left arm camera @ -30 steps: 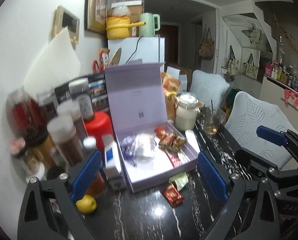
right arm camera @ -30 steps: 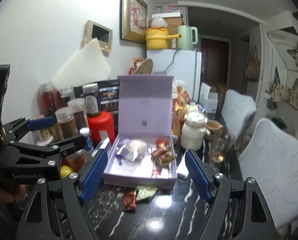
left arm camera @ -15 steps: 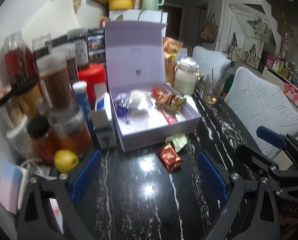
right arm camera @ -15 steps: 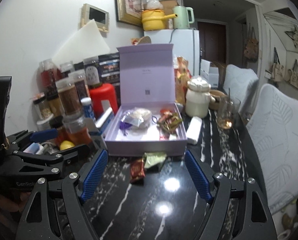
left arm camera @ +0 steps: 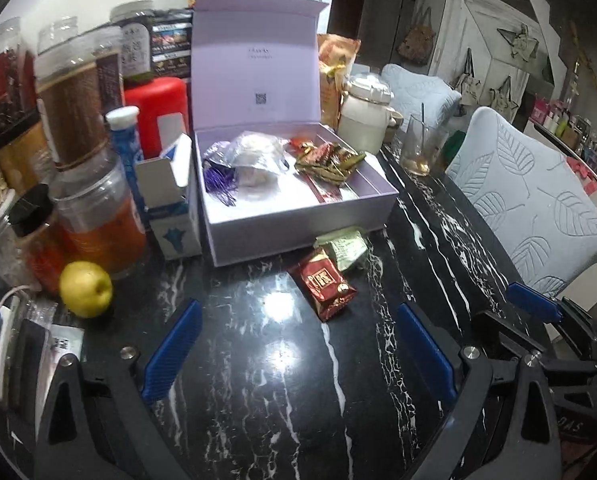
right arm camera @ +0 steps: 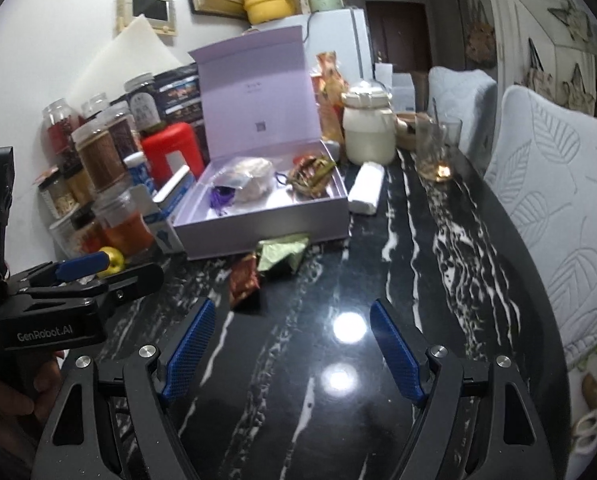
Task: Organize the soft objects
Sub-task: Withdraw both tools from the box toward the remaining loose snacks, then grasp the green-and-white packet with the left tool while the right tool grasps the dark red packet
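A red foil packet [left arm camera: 325, 282] [right arm camera: 243, 280] and a green packet [left arm camera: 345, 247] [right arm camera: 283, 255] lie on the black marble table just in front of an open lilac box [left arm camera: 298, 216] [right arm camera: 266, 232]. Inside the box are a clear bag [left arm camera: 258, 156] [right arm camera: 245, 179] with purple string and a pile of red and green packets [left arm camera: 327, 158] [right arm camera: 311, 172]. My left gripper [left arm camera: 298, 338] is open and empty, short of the red packet. My right gripper [right arm camera: 291, 334] is open and empty, to the right of the left one, the red packet ahead of its left finger.
Jars and bottles [left arm camera: 78, 160] crowd the table's left side, with a yellow fruit [left arm camera: 85, 289] in front of them. A white jar [right arm camera: 368, 128], a drinking glass [right arm camera: 434, 152] and a white roll [right arm camera: 365, 188] stand right of the box. Quilted chairs [right arm camera: 554, 200] line the right edge.
Both grippers have come down toward the table and tilted downward, so the box and the two loose packets now sit higher and nearer in each view. Both stayed open.
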Action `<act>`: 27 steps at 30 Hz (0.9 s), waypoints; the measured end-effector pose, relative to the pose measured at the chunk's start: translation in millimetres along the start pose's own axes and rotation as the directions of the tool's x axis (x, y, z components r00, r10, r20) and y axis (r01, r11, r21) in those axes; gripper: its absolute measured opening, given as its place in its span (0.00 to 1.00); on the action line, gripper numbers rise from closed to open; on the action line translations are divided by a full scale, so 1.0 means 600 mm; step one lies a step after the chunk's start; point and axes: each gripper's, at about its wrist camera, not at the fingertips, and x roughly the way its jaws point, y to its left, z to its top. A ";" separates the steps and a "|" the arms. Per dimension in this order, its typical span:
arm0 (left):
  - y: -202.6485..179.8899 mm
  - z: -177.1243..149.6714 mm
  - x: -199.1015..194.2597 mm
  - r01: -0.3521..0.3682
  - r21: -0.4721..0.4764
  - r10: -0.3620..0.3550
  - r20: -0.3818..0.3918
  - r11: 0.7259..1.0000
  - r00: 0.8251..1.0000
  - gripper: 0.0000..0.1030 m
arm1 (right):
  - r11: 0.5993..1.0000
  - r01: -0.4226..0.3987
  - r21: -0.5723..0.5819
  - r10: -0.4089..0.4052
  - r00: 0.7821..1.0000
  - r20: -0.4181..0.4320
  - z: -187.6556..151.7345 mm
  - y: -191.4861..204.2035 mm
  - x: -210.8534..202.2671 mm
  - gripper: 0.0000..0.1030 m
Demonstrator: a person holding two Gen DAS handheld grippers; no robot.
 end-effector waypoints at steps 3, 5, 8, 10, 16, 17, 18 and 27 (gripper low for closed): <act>-0.004 -0.001 0.014 0.001 0.001 -0.001 -0.015 1.000 1.000 0.96 | 1.000 0.005 -0.002 -0.005 1.000 -0.015 -0.001 -0.007 0.010 0.78; -0.008 -0.001 0.027 0.007 0.005 -0.007 -0.033 1.000 0.999 0.96 | 1.000 0.005 -0.006 -0.005 1.000 -0.020 0.001 -0.012 0.016 0.78; -0.008 0.002 0.042 0.015 0.000 -0.015 -0.050 1.000 0.999 0.96 | 1.000 0.005 -0.007 -0.005 1.000 -0.028 0.003 -0.018 0.023 0.78; -0.006 0.005 0.049 0.008 -0.003 -0.009 -0.051 1.000 0.999 0.96 | 1.000 0.006 -0.003 -0.006 0.999 -0.039 0.005 -0.024 0.033 0.78; 0.014 0.010 0.067 -0.006 -0.016 0.005 -0.072 1.000 0.997 0.96 | 1.000 -0.007 0.010 0.008 0.997 -0.080 0.013 -0.037 0.064 0.78; 0.018 0.012 0.069 -0.007 -0.020 0.006 -0.074 1.000 0.997 0.96 | 1.000 -0.012 0.012 0.013 0.996 -0.090 0.014 -0.037 0.072 0.77; 0.023 0.013 0.073 -0.009 -0.025 0.007 -0.076 1.000 0.997 0.96 | 1.000 -0.017 0.013 0.018 0.995 -0.096 0.015 -0.036 0.078 0.76; 0.066 0.015 0.085 0.026 -0.077 -0.034 -0.102 0.997 0.994 0.96 | 0.996 -0.088 -0.022 0.083 0.981 -0.173 0.025 0.001 0.148 0.62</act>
